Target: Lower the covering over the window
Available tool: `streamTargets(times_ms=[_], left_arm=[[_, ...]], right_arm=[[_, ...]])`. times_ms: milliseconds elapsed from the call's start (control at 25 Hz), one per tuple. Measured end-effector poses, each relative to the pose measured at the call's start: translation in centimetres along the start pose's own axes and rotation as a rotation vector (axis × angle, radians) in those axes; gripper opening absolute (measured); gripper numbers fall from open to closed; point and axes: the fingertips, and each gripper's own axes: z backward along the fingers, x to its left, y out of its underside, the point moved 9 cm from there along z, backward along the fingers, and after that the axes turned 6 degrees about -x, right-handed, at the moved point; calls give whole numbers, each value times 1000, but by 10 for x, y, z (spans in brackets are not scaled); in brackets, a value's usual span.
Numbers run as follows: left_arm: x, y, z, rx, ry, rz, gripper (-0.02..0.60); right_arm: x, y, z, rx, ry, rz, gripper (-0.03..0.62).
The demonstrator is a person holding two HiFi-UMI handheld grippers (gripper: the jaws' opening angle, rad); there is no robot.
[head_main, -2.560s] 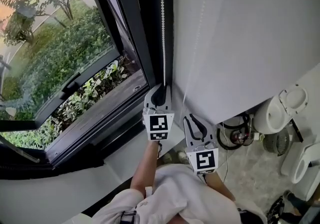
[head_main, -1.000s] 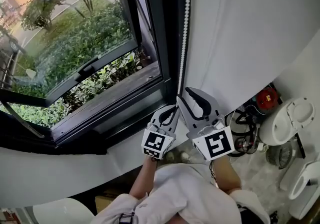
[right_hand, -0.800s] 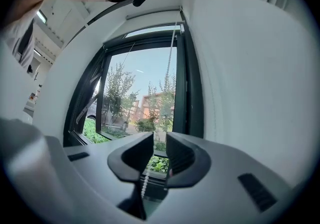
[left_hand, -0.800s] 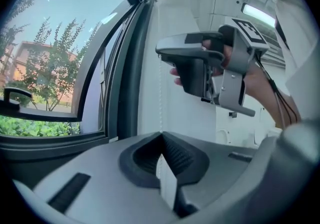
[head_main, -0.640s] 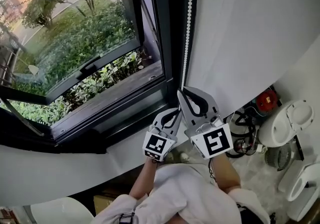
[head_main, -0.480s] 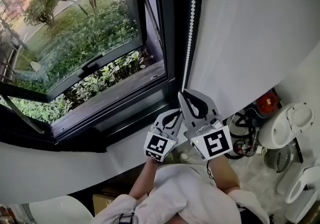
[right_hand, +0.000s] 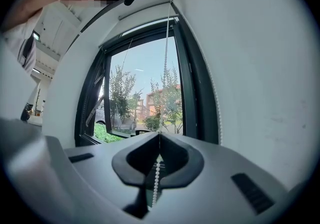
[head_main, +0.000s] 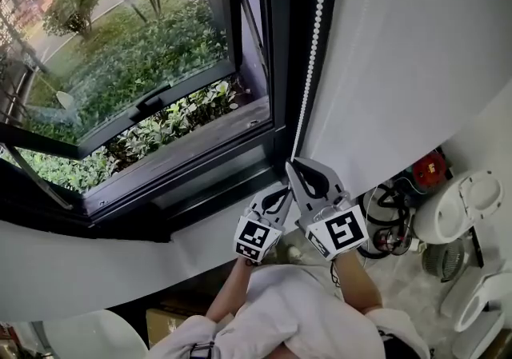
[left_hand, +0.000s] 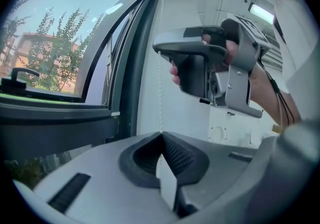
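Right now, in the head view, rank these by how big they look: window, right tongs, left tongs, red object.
1. window
2. right tongs
3. left tongs, though they may only be farther from the camera
4. red object

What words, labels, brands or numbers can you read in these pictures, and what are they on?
None readable.
The left gripper and right gripper bear cubes with black-and-white square patterns only, no letters.
Any print on the red object is too small to tell.
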Motion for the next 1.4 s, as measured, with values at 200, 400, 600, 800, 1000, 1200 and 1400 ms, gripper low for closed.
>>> streamTargets(times_ms=[200,400,600,800,1000,1200,1400], left_arm=[[0,15,0,27,23,5,12],[-3,31,-1,72,41,19,12],[-4,46,-1,104,49,29,12],[-2,69,0,148,54,80,14],[0,90,5,188,51,120,14],[-1,106,9,208,62,159,14],[-2,108,18,227,38,132,16]], right_arm=[[0,15,4,8,-12,-18,-3],[0,32,9,30,-20,-54,-3],[-1,48,13,48,-24,-82,-3],[0,71,20,95,-19,-115,-3],[2,91,26,139,-24,-141,-3],[4,104,32,168,-33,-160,-3],[2,113,38,178,-30,-175,-3]])
